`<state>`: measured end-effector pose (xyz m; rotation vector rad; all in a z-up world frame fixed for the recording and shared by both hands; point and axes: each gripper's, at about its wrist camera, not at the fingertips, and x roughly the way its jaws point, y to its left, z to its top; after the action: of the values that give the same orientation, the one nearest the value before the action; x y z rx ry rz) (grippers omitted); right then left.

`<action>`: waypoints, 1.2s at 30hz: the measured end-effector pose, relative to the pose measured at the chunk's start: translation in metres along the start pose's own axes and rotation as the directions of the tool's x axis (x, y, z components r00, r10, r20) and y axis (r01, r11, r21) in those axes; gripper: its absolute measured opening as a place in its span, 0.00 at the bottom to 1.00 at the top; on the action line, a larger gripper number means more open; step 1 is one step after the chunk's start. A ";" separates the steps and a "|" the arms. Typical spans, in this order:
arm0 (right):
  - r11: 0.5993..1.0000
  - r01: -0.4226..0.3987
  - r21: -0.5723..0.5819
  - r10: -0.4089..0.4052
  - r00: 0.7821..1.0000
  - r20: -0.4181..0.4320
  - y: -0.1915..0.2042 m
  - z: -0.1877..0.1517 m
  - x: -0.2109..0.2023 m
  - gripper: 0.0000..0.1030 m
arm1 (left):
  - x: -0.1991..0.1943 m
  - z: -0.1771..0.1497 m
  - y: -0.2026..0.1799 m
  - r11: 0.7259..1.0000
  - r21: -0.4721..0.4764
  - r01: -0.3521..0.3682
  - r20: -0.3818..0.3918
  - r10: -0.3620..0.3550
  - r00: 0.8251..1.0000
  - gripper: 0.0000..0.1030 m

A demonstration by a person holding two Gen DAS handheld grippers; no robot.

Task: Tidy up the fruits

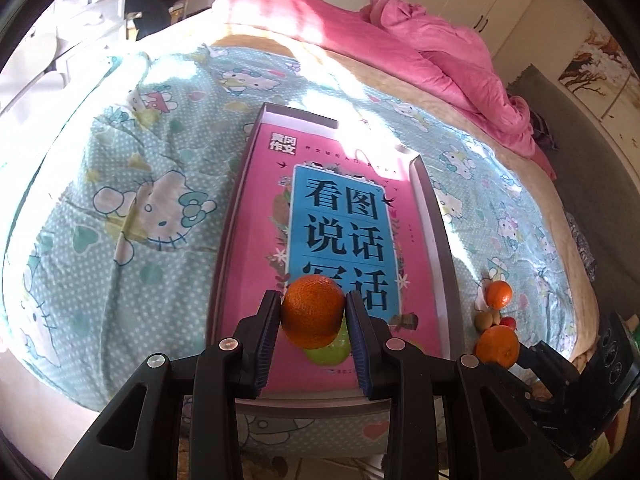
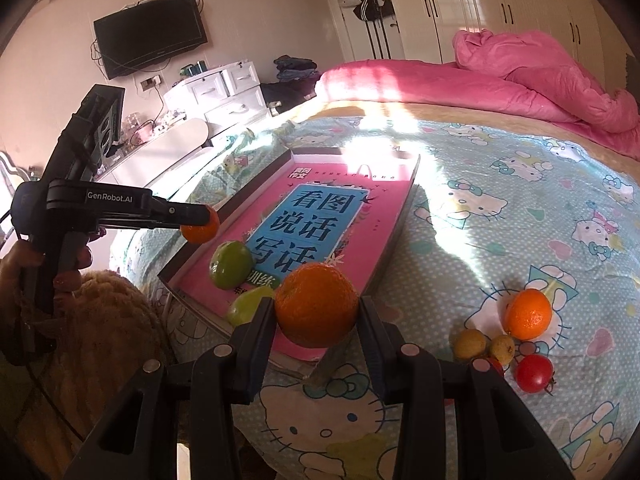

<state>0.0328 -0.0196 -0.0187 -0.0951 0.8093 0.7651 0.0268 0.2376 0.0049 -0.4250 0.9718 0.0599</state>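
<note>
My left gripper (image 1: 313, 312) is shut on an orange (image 1: 313, 311) held above the near end of a shallow tray (image 1: 434, 216) lined with a pink book; it also shows in the right wrist view (image 2: 200, 220). A green fruit (image 1: 330, 350) lies in the tray under it. My right gripper (image 2: 316, 308) is shut on another orange (image 2: 316, 305) over the tray's near right corner (image 2: 394, 240). Two green fruits (image 2: 231, 264) (image 2: 246, 306) lie in the tray. On the bedspread lie an orange (image 2: 528, 314), two small yellow-brown fruits (image 2: 471, 344) and a red tomato (image 2: 534, 373).
The tray lies on a blue Hello Kitty bedspread (image 2: 520, 200) on a bed. A rumpled pink blanket (image 2: 540, 76) lies at the far side. White drawers (image 2: 224, 92) and a wall TV (image 2: 150, 36) stand beyond the bed's left.
</note>
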 end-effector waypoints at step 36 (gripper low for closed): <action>0.988 0.035 -0.151 -0.052 0.993 -0.104 0.024 -0.009 0.034 0.40 | 0.034 -0.011 0.010 0.995 0.021 -0.094 -0.109 0.096 0.989 0.33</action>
<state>0.0262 0.0145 -0.0434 -0.2893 0.8492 0.7835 0.0348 0.2375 -0.0309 -0.3704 1.1006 0.1157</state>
